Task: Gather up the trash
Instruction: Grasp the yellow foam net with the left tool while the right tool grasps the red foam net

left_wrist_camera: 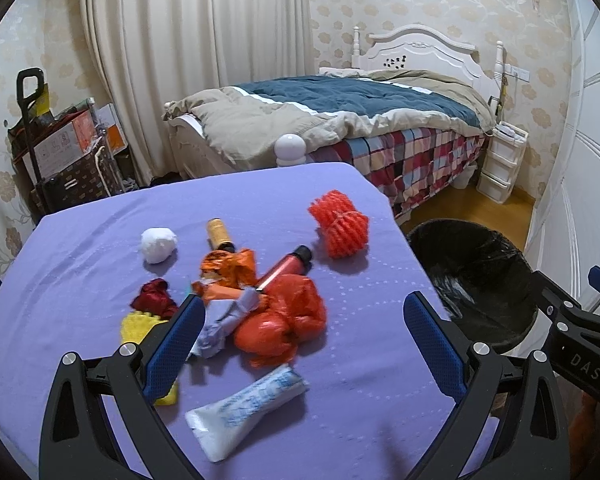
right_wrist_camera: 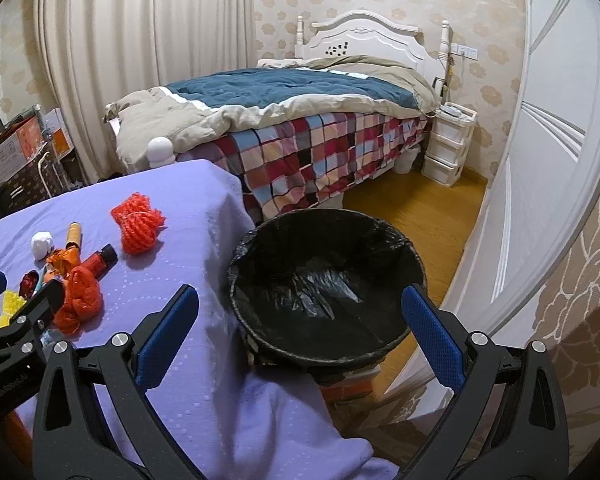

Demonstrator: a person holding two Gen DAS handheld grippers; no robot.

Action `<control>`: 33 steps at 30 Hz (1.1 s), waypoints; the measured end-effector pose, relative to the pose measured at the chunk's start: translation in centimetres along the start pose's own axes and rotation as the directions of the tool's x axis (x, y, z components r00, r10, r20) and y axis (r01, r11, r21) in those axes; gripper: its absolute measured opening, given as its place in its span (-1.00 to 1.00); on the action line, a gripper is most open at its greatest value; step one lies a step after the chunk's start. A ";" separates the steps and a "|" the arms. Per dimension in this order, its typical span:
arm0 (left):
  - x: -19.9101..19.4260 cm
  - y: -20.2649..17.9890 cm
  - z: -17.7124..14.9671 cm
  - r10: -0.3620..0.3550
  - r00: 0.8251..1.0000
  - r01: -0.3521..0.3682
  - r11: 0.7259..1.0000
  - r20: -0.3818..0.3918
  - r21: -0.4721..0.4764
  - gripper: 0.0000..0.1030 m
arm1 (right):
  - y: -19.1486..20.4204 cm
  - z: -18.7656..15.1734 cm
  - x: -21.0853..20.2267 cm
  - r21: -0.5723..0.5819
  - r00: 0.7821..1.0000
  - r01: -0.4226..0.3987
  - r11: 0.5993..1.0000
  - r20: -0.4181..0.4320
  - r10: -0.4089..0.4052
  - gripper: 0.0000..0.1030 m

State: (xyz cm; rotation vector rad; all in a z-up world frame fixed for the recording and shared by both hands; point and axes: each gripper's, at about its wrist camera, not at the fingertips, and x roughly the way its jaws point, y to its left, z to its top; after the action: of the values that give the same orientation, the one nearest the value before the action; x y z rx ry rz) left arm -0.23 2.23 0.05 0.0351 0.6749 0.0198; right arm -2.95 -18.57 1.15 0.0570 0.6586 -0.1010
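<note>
Trash lies on a purple-covered table (left_wrist_camera: 99, 248): a white paper ball (left_wrist_camera: 158, 244), an amber bottle (left_wrist_camera: 219, 234), an orange net (left_wrist_camera: 340, 226), a red tube (left_wrist_camera: 285, 266), an orange wrapper (left_wrist_camera: 229, 266), a red plastic bag (left_wrist_camera: 283, 320), a grey wrapper (left_wrist_camera: 223, 320), a dark red wrapper (left_wrist_camera: 153, 300), a yellow sponge (left_wrist_camera: 137, 326) and a white tube (left_wrist_camera: 245, 408). My left gripper (left_wrist_camera: 304, 316) is open above the red bag and white tube. My right gripper (right_wrist_camera: 300, 308) is open and empty over the black-lined bin (right_wrist_camera: 328, 280), which stands right of the table.
A bed (left_wrist_camera: 340, 120) with a plaid sheet stands behind the table. White drawers (left_wrist_camera: 502, 160) sit by the headboard. Boxes and a cart (left_wrist_camera: 59, 152) stand at the far left. A white wardrobe door (right_wrist_camera: 540, 160) is on the right, with wood floor (right_wrist_camera: 412, 208) between.
</note>
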 end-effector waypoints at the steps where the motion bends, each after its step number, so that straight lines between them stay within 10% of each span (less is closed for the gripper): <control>1: -0.2 0.4 -0.2 0.007 1.000 -0.007 1.000 0.002 -0.001 0.88 | 0.2 -0.1 -0.1 -0.004 1.000 -0.005 1.000 0.002 0.005 0.92; 27: 0.6 11.9 -4.8 0.065 0.984 -0.085 0.989 -0.168 -0.117 0.86 | 7.8 -0.9 -0.9 -0.106 0.991 -0.120 0.987 -0.076 0.113 0.92; 33: 1.5 13.0 -5.1 -0.006 0.980 -0.027 0.987 -0.201 -0.159 0.32 | 8.6 -0.6 -0.3 -0.125 0.989 -0.125 0.984 -0.094 0.114 0.92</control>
State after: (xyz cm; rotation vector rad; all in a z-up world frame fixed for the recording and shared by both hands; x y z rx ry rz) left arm -2.31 15.43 -4.40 -0.1200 0.8731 0.0890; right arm -2.57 -10.00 1.04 -0.0255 0.7453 0.0606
